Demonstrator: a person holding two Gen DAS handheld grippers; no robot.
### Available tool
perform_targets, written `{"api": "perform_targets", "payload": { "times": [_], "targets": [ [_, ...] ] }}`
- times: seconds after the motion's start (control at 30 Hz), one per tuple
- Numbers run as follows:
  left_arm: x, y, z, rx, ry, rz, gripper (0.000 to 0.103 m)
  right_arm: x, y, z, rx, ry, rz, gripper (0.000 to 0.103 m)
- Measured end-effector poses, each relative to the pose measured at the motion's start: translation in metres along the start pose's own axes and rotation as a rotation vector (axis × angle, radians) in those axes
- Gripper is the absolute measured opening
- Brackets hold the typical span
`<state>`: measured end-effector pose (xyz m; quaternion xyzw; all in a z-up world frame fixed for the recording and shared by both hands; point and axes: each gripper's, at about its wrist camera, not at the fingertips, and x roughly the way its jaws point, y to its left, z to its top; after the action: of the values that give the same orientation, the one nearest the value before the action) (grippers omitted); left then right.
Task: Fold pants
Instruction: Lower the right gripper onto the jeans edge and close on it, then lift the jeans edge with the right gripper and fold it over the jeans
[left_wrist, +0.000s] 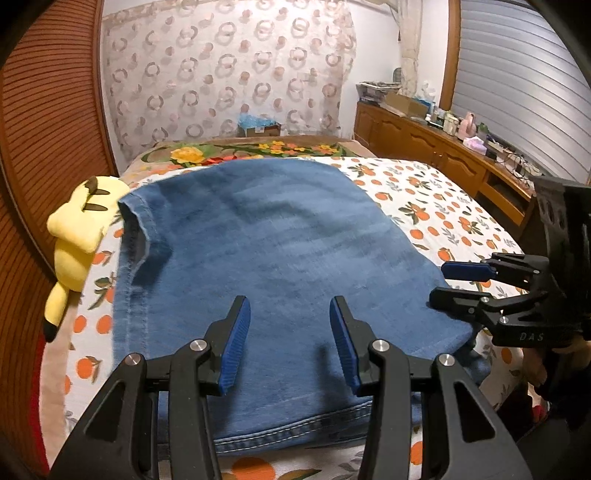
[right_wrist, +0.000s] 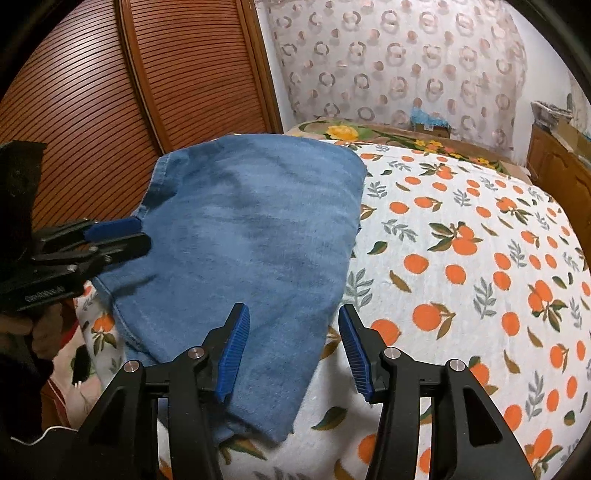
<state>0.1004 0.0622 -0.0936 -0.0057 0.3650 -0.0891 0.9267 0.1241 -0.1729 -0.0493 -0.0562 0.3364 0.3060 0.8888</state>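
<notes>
A pair of blue jeans (left_wrist: 277, 240) lies folded into a flat stack on the orange-print bed sheet (left_wrist: 424, 206). My left gripper (left_wrist: 290, 306) hovers open above the near hem end of the jeans, with nothing between its pads. My right gripper (left_wrist: 439, 282) comes in from the right, at the stack's right edge. In the right wrist view the right gripper (right_wrist: 292, 310) is open and straddles the near right edge of the jeans (right_wrist: 251, 229). One of its pads is over denim, the other over the sheet (right_wrist: 461, 258). The left gripper (right_wrist: 142, 232) sits at the stack's left side.
A yellow plush toy (left_wrist: 81, 229) lies at the bed's left edge beside a slatted wooden door (right_wrist: 92, 110). A wooden sideboard (left_wrist: 424, 140) with clutter runs along the right wall. A floral blanket (left_wrist: 229, 151) covers the far end of the bed.
</notes>
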Motion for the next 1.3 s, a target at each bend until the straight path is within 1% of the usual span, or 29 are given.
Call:
{"api": "perform_targets", "payload": {
  "times": [0.03, 0.07, 0.13, 0.17, 0.2, 0.27, 0.33, 0.43, 0.6, 0.67, 0.7, 0.77, 0.8, 0.87, 0.93, 1.0, 1.13, 1.17, 1.3],
  "targets": [
    [0.001, -0.001, -0.001, 0.001, 0.003, -0.008, 0.047, 0.0, 0.001, -0.001, 0.001, 0.003, 0.0, 0.054],
    [0.004, -0.003, -0.002, 0.003, 0.009, -0.016, 0.05, 0.0, 0.002, -0.002, -0.001, 0.006, -0.003, 0.055],
    [0.009, -0.007, -0.005, 0.014, 0.027, -0.022, 0.051, 0.001, 0.004, -0.004, -0.002, 0.013, -0.014, 0.056],
    [0.011, -0.009, -0.006, 0.019, 0.034, -0.018, 0.053, 0.002, 0.004, -0.005, 0.003, 0.018, -0.016, 0.056],
    [0.014, -0.01, -0.007, 0.022, 0.041, -0.012, 0.064, 0.003, 0.003, -0.005, 0.01, 0.023, -0.016, 0.056],
    [0.02, -0.009, -0.012, 0.019, 0.053, -0.003, 0.079, 0.006, 0.002, -0.007, 0.026, 0.035, -0.01, 0.056],
    [0.026, -0.006, -0.016, 0.015, 0.074, -0.003, 0.079, 0.008, 0.001, -0.008, 0.037, 0.047, 0.001, 0.056],
    [0.026, -0.007, -0.02, 0.018, 0.059, -0.005, 0.079, 0.012, 0.002, -0.009, 0.04, 0.049, 0.015, 0.056],
    [0.026, -0.01, -0.024, 0.036, 0.043, 0.011, 0.079, 0.012, 0.004, -0.01, 0.041, 0.039, 0.022, 0.055],
    [0.026, -0.009, -0.024, 0.04, 0.038, 0.01, 0.079, 0.013, 0.006, -0.011, 0.036, 0.04, 0.043, 0.041],
    [0.026, -0.008, -0.024, 0.04, 0.039, 0.005, 0.079, 0.013, 0.007, -0.011, 0.038, 0.04, 0.052, 0.04],
    [0.023, -0.003, -0.023, 0.034, 0.038, -0.004, 0.079, 0.01, 0.008, -0.011, 0.029, 0.03, 0.057, 0.028],
    [0.02, 0.0, -0.022, 0.03, 0.033, 0.005, 0.079, 0.008, 0.008, -0.01, 0.025, 0.021, 0.063, 0.025],
    [0.015, 0.012, -0.021, 0.015, 0.026, 0.057, 0.079, 0.001, 0.008, -0.006, 0.024, -0.005, 0.08, 0.018],
    [0.012, 0.027, -0.022, -0.016, 0.03, 0.076, 0.079, -0.008, 0.009, -0.001, 0.02, -0.034, 0.091, 0.016],
    [0.01, 0.043, -0.024, -0.048, 0.041, 0.069, 0.079, -0.017, 0.011, 0.004, 0.015, -0.06, 0.106, 0.016],
    [0.005, 0.052, -0.028, -0.058, 0.035, 0.073, 0.079, -0.033, 0.019, 0.016, -0.006, -0.119, 0.137, 0.015],
    [0.004, 0.054, -0.028, -0.062, 0.034, 0.083, 0.079, -0.036, 0.022, 0.019, -0.014, -0.13, 0.142, 0.014],
    [0.001, 0.059, -0.03, -0.077, 0.029, 0.09, 0.079, -0.042, 0.033, 0.03, -0.042, -0.157, 0.16, 0.014]
  ]
}}
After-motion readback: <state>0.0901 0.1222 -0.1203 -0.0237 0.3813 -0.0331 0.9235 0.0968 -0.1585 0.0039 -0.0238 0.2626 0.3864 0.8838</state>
